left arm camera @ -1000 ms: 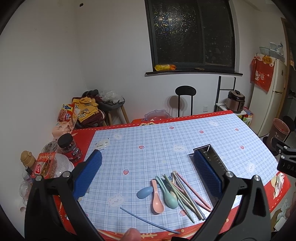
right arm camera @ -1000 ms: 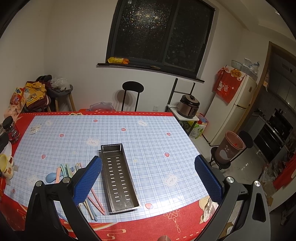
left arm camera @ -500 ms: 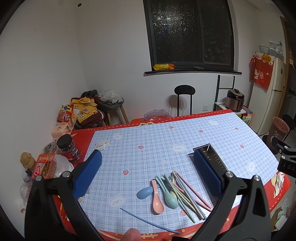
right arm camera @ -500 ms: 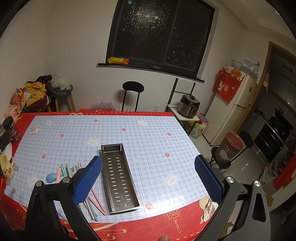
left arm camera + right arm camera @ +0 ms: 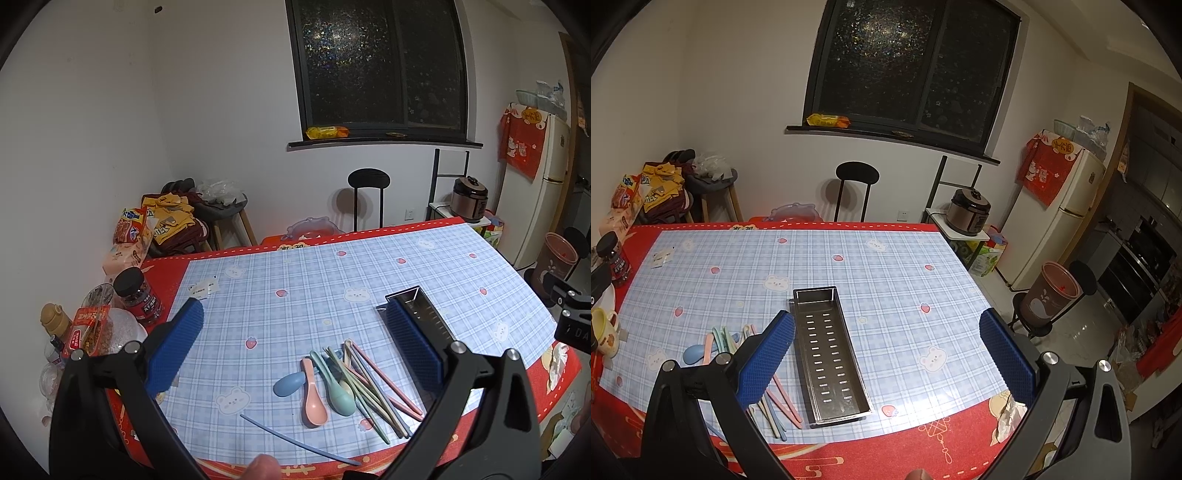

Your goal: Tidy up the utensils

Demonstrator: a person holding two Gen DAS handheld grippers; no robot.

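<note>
Both grippers hover above the counter [image 5: 905, 258], fingers spread wide and empty. The left gripper [image 5: 295, 350] looks down on the pile of pastel chopsticks [image 5: 373, 387] and spoons [image 5: 314, 395]; one blue chopstick [image 5: 299, 443] lies apart, nearer the edge. The right gripper [image 5: 886, 358] frames the perforated steel tray [image 5: 831, 350], just beside the pile.

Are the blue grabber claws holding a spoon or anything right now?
No, nothing is held. The left gripper and the right gripper are both wide open above the table; the spoons and chopsticks lie untouched beside the metal tray.
</note>
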